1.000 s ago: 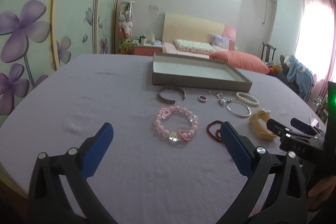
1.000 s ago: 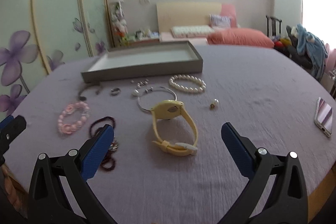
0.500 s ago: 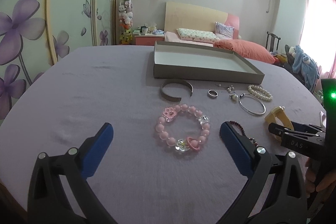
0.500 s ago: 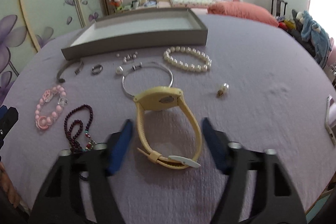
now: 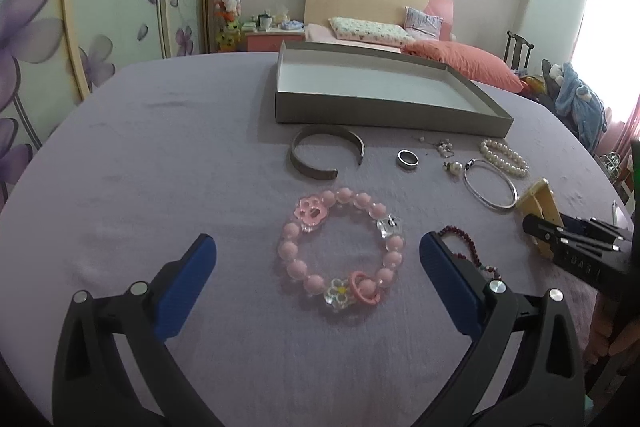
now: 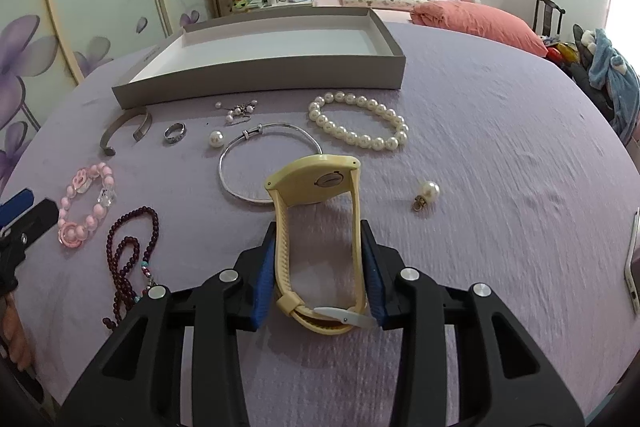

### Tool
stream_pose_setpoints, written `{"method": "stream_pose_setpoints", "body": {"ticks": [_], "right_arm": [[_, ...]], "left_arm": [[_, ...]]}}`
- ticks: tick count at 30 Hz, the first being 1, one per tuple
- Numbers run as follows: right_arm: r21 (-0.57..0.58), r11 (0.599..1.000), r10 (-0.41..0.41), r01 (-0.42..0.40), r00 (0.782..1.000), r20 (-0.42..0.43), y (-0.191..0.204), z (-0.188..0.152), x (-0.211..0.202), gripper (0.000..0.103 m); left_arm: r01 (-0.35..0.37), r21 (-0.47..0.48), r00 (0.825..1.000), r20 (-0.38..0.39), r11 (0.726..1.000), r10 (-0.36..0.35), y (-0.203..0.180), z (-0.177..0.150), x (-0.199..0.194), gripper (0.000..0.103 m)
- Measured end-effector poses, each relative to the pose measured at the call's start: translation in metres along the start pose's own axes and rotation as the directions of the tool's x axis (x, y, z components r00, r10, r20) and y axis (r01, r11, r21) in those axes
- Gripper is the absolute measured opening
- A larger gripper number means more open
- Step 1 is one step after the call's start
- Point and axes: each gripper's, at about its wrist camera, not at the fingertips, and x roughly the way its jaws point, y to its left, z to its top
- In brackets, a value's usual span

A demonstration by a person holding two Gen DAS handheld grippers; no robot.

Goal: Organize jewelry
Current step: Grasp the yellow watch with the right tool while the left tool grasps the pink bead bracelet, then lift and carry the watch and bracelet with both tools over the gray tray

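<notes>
- Lilac-covered counter (image 6: pixel 500 131) is carrying scattered jewelry; the grey tray (image 6: pixel 280 75) is sitting empty.
- Right tongs (image 6: pixel 318 267) are closing, pads pressing the yellow watch (image 6: pixel 316 183) strap.
- Left tongs (image 5: pixel 318 259) are hanging released around the pink bead bracelet (image 5: pixel 340 251).

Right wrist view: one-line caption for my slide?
Right tool closing on the yellow watch strap, empty grey tray beyond.

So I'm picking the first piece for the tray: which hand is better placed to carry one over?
Right: its gripper is closing around the yellow watch; the left gripper is open, holding nothing.
</notes>
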Motion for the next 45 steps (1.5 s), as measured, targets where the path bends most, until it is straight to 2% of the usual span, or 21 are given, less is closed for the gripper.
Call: {"method": "stream_pose_setpoints", "body": {"ticks": [3, 8, 10, 18, 22, 24, 27, 31, 36, 40, 45], "right_arm": [[0.001, 1.000, 0.004, -0.004, 1.000, -0.001, -0.001, 0.000, 0.000, 0.039], [0.009, 1.000, 0.014, -0.014, 1.000, 0.001, -0.003, 0.000, 0.000, 0.040], [0.009, 1.000, 0.015, -0.016, 1.000, 0.002, -0.003, 0.000, 0.000, 0.040], [0.010, 1.000, 0.018, -0.018, 1.000, 0.003, -0.003, 0.000, 0.000, 0.040], [0.011, 1.000, 0.018, -0.018, 1.000, 0.003, -0.003, 0.000, 0.000, 0.041], [0.011, 1.000, 0.018, -0.018, 1.000, 0.003, -0.003, 0.000, 0.000, 0.041], [0.014, 1.000, 0.020, -0.020, 1.000, 0.006, -0.003, 0.000, 0.000, 0.041], [0.026, 0.999, 0.027, -0.028, 0.999, 0.018, -0.005, -0.002, -0.003, 0.040], [0.042, 0.997, 0.064, -0.067, 0.996, 0.056, -0.009, -0.004, -0.014, 0.039], [0.037, 0.996, 0.082, -0.087, 0.990, 0.118, -0.010, -0.002, -0.030, 0.038], [0.028, 0.995, 0.094, -0.101, 0.978, 0.184, -0.008, 0.004, -0.047, 0.038]], "left_arm": [[-0.016, 0.006, 0.999, -0.039, 1.000, 0.016, 0.003, 0.008, 0.009, 0.082], [-0.005, -0.019, 0.989, -0.151, 1.000, 0.002, 0.011, 0.010, 0.029, 0.051], [-0.024, 0.002, 0.988, -0.150, 1.000, 0.024, 0.009, 0.009, 0.029, 0.044], [-0.067, 0.041, 0.986, -0.152, 0.997, 0.073, 0.005, 0.005, 0.026, 0.027], [-0.063, 0.060, 0.985, -0.159, 0.996, 0.071, 0.004, 0.004, 0.025, 0.021], [-0.059, 0.081, 0.985, -0.159, 0.995, 0.071, 0.001, 0.003, 0.024, 0.015], [-0.049, 0.123, 0.986, -0.151, 0.991, 0.067, -0.002, 0.002, 0.023, 0.014], [-0.011, 0.113, 0.992, -0.126, 0.994, 0.025, 0.002, 0.000, 0.016, 0.013], [0.054, 0.099, 0.999, -0.004, 0.994, -0.053, 0.002, 0.006, -0.017, 0.013], [0.097, 0.099, 0.991, 0.083, 0.990, -0.106, -0.002, 0.013, -0.042, 0.013], [0.150, 0.111, 0.972, 0.163, 0.982, -0.167, -0.012, 0.021, -0.066, 0.013]]}}
